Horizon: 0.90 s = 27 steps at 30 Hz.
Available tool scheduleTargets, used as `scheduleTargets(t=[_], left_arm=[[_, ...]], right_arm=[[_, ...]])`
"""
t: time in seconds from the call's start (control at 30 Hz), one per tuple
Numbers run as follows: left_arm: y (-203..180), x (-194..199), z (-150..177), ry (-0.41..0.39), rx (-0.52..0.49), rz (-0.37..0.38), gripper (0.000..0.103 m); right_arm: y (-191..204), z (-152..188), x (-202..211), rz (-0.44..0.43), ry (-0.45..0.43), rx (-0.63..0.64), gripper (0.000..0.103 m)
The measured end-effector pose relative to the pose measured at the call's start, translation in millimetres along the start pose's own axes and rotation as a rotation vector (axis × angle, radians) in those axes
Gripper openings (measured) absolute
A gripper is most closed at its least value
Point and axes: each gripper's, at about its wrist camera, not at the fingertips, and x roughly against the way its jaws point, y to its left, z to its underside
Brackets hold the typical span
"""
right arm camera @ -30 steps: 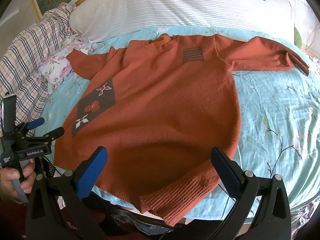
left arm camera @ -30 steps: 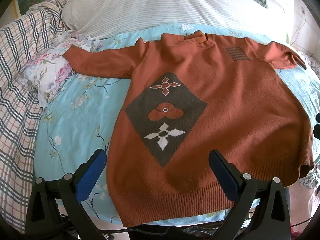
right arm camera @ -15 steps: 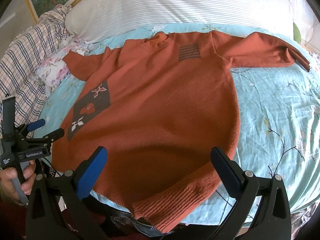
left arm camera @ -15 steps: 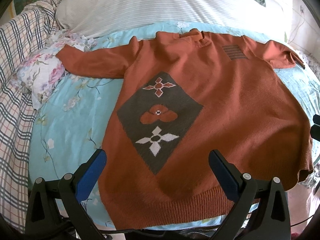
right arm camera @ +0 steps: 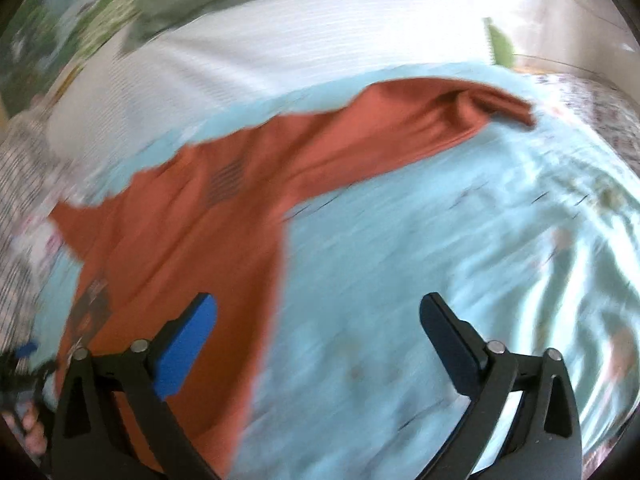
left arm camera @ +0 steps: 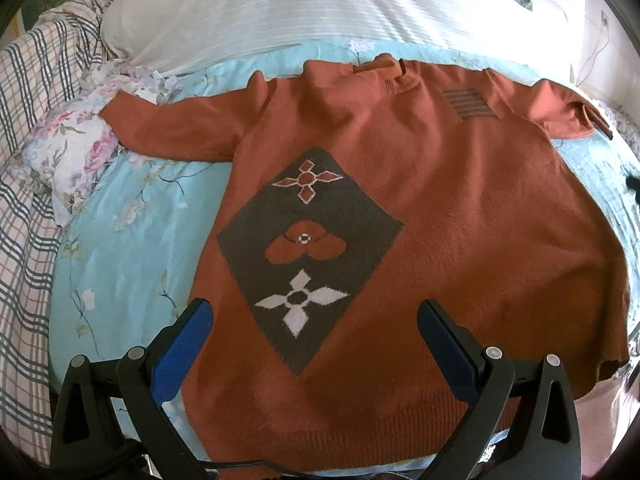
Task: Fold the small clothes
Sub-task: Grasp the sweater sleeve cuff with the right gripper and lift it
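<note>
Left wrist view: the left gripper (left arm camera: pixel 312 320) hangs above the bottom hem of the sweater (left arm camera: pixel 440 208), its jaws spread wide and holding nothing. The sweater lies face up on the blue sheet (left arm camera: pixel 132 232), straight ahead of this gripper, collar at the far end and the dark diamond patch (left arm camera: pixel 308 248) just beyond the fingertips. One sleeve (left arm camera: pixel 180 132) reaches away to the far left, its cuff resting against a flowered cloth (left arm camera: pixel 76 152); the other runs off to the far right. A striped pillow (left arm camera: pixel 320 4) lies beyond the collar.

The right wrist view is heavily blurred. The right gripper (right arm camera: pixel 316 324) is also spread and empty, over bare sheet (right arm camera: pixel 440 260) beside the sweater's side edge, with the outstretched sleeve (right arm camera: pixel 420 120) ahead of it and up to the right. The hem sits under and to the left of its blue finger (right arm camera: pixel 184 344).

Judging from this, the garment is laid out and no fold has been made yet; the step in hand looks like an approach to that right sleeve. The next move would call for bringing the right gripper forward to the cuff, pinching only the sleeve cloth and not the sheet under it, then carrying it across the chest, while the left gripper steadies the hem or goes for its own sleeve.
</note>
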Motion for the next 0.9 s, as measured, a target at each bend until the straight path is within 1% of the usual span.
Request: scheduleTargets(t=[0.03, 0.07, 0.1, 0.13, 0.17, 0.2, 0.3, 0.33, 0.4, 0.47, 0.5, 0.57, 0.63, 0.67, 0.7, 0.73, 0.77, 0.8, 0.83, 0.87, 0.9], left_arm=[[-2, -2, -1, -0.004, 0.004, 0.006, 0.102], [-4, -3, -2, -0.004, 0.001, 0.007, 0.102], [-6, -6, -3, 0.002, -0.004, 0.007, 0.102], [-7, -8, -3, 0.007, -0.005, 0.009, 0.102], [-9, -11, -4, 0.013, -0.007, 0.01, 0.102], [-11, -14, -4, 0.02, -0.008, 0.013, 0.102], [-17, -27, -8, 0.051, -0.018, 0.016, 0.102], [-19, -31, -9, 0.063, -0.024, 0.015, 0.102], [-23, -39, -13, 0.079, -0.032, 0.016, 0.102], [-27, -48, -17, 0.09, -0.038, 0.02, 0.102], [-29, -52, -19, 0.098, -0.041, 0.022, 0.102], [-34, -64, -20, 0.135, -0.053, 0.022, 0.102], [-39, -74, -23, 0.155, -0.06, 0.028, 0.102], [-42, -80, -24, 0.167, -0.066, 0.028, 0.102], [-45, -85, -26, 0.174, -0.069, 0.031, 0.102], [-47, -88, -26, 0.184, -0.073, 0.034, 0.102], [-49, -91, -27, 0.19, -0.076, 0.037, 0.102], [-50, -93, -29, 0.191, -0.077, 0.042, 0.102], [-50, -95, -30, 0.198, -0.083, 0.041, 0.102], [-50, -95, -31, 0.197, -0.084, 0.044, 0.102], [-51, -95, -32, 0.194, -0.084, 0.045, 0.102]], right_arm=[[-17, -12, -6, 0.028, -0.01, -0.031, 0.088], [-35, -25, -13, 0.036, -0.02, -0.073, 0.084], [-52, -36, -18, 0.033, -0.034, -0.115, 0.082], [-71, -50, -26, 0.05, -0.041, -0.161, 0.082], [-84, -59, -30, 0.069, -0.052, -0.185, 0.077], [-101, -73, -40, 0.076, -0.062, -0.227, 0.071], [-136, -97, -58, 0.074, -0.081, -0.329, 0.064], [-151, -107, -62, 0.085, -0.097, -0.362, 0.063], [-170, -124, -70, 0.122, -0.125, -0.39, 0.063], [-190, -137, -75, 0.101, -0.166, -0.455, 0.063], [-203, -144, -79, 0.105, -0.182, -0.502, 0.063], [-218, -152, -85, 0.105, -0.2, -0.561, 0.063], [-230, -163, -95, 0.117, -0.208, -0.59, 0.063], [-236, -166, -95, 0.12, -0.213, -0.595, 0.061], [-239, -170, -100, 0.13, -0.212, -0.599, 0.051], [-240, -172, -102, 0.134, -0.212, -0.593, 0.043], [-243, -177, -107, 0.129, -0.21, -0.586, 0.025], [-240, -179, -108, 0.118, -0.209, -0.574, 0.018], [-237, -182, -105, 0.114, -0.216, -0.56, 0.016], [-235, -186, -103, 0.113, -0.228, -0.531, 0.012], [-225, -189, -98, 0.113, -0.244, -0.493, 0.009]])
